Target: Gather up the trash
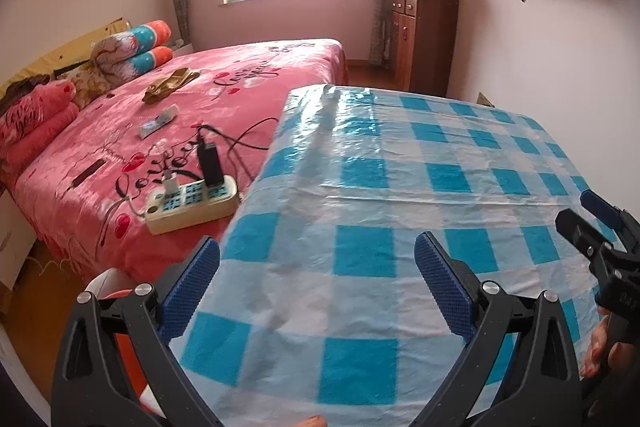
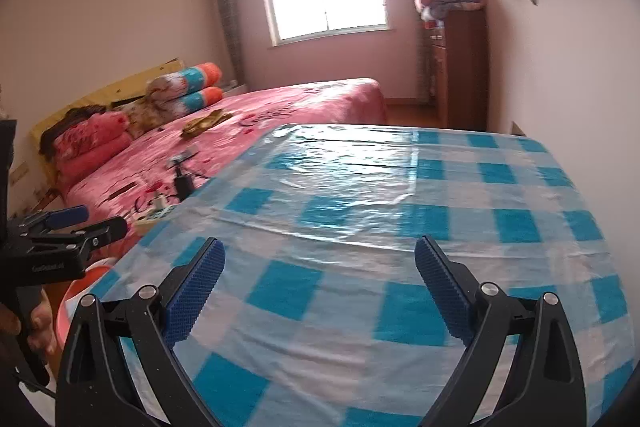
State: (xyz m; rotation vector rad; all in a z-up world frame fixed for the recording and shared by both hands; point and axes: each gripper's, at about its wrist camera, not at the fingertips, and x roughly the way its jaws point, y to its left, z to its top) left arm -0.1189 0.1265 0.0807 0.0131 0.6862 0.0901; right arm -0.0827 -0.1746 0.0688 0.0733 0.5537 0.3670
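Both tools are hovering over the near edge of the bench (image 1: 360, 187), which is wearing a glossy blue-and-white checked cover. The left hand-held gripper (image 1: 318, 291) is hanging above the near left corner with its blue pads spread wide and nothing between them. The right hand-held gripper (image 2: 320, 293) is hanging above the near edge further right, its jaws likewise spread and empty. Each tool is showing at the edge of the other's view, and fingers of the person's hands are wrapping the handles.

No trash is showing anywhere on the bench top in either view; the cover is looking bare from the near edge to the far edge. Beside the left edge of the bench, a pink bed (image 1: 168, 131) is carrying a power strip (image 1: 192, 201) with plugs and cables near its foot corner, a small flat packet (image 1: 158, 121) toward its middle, and a crumpled brownish cloth (image 1: 170, 85) further up. Whether any of these counts as trash cannot be told. Below the near left corner, a round white-and-orange rim (image 1: 112, 281) is peeking out, possibly a bin.

The step in hand seems to be searching, so collection is looking either unstarted or finished on the bench. The next move probably calls for sweeping the view elsewhere to locate a piece before closing on anything.
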